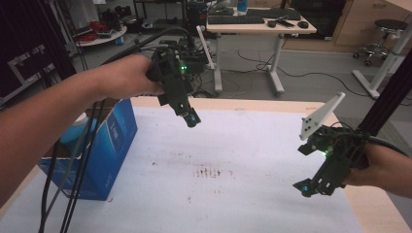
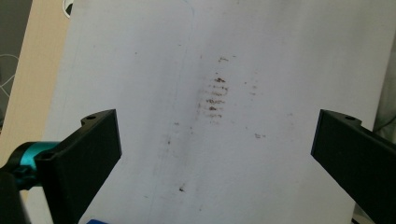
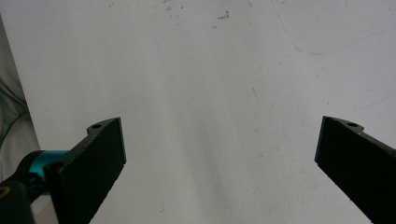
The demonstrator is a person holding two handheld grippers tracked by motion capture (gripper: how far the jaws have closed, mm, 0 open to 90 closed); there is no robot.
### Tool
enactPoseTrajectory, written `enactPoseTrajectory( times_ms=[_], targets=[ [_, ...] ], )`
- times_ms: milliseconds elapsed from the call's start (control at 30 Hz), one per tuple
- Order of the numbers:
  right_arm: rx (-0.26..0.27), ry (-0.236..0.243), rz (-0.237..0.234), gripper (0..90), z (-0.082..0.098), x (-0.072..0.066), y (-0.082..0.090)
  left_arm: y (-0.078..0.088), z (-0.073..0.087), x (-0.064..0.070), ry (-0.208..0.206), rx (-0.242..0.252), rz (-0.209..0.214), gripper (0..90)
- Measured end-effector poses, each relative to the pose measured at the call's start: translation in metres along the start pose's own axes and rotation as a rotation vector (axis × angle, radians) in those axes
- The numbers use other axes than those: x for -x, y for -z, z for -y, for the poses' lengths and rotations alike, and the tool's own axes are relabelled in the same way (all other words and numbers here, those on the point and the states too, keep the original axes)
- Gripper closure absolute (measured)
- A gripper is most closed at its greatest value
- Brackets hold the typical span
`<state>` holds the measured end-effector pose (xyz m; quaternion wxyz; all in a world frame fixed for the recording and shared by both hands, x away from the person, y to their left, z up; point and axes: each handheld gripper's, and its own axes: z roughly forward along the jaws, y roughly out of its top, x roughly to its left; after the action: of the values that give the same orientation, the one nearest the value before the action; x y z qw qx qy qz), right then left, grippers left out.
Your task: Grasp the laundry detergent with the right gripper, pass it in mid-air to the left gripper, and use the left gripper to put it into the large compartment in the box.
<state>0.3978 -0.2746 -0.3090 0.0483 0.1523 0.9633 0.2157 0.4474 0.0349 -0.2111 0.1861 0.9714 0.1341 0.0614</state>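
My left gripper [image 1: 192, 118] is held in the air over the far left part of the white sheet [image 1: 252, 145], pointing down and to the right. In the left gripper view its jaws stand wide apart with nothing between them [image 2: 215, 135], above a patch of brown stains [image 2: 215, 98]. My right gripper [image 1: 311, 187] hangs low over the sheet's right edge, with a grey three-cornered plate [image 1: 320, 116] on top. In the right gripper view its jaws are also wide apart and empty [image 3: 219, 144], over bare white sheet [image 3: 210, 84].
An open blue cardboard box [image 1: 109, 150] stands at the table's left edge with a light blue object [image 1: 77, 130] inside. Black cables [image 1: 73, 184] trail from my left hand past it. A black frame post [image 1: 388, 94] rises at the right. A desk [image 1: 260, 24] stands beyond the table.
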Motion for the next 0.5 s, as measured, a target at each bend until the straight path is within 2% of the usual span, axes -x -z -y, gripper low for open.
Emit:
enactPoseTrajectory(
  times_ms=[100, 133, 233, 500],
  targets=[
    [0.0, -0.001, 0.001, 1.2, -0.001, 0.0, -0.001, -0.007, -0.004, 0.0, 0.004, -0.011, 0.01, 1.6],
    [0.0, -0.004, -0.001, 1.1, -0.001, 0.0, -0.002, -0.016, -0.007, 0.002, -0.008, -0.022, 0.017, 1.6],
    [-0.008, 0.001, -0.004, 1.1, -0.003, -0.001, -0.005, -0.027, -0.009, 0.003, -0.009, -0.032, 0.025, 1.6],
    [-0.013, -0.002, -0.01, 1.1, -0.002, -0.001, -0.006, -0.052, -0.008, 0.009, -0.007, -0.06, 0.058, 1.6]
  ],
)
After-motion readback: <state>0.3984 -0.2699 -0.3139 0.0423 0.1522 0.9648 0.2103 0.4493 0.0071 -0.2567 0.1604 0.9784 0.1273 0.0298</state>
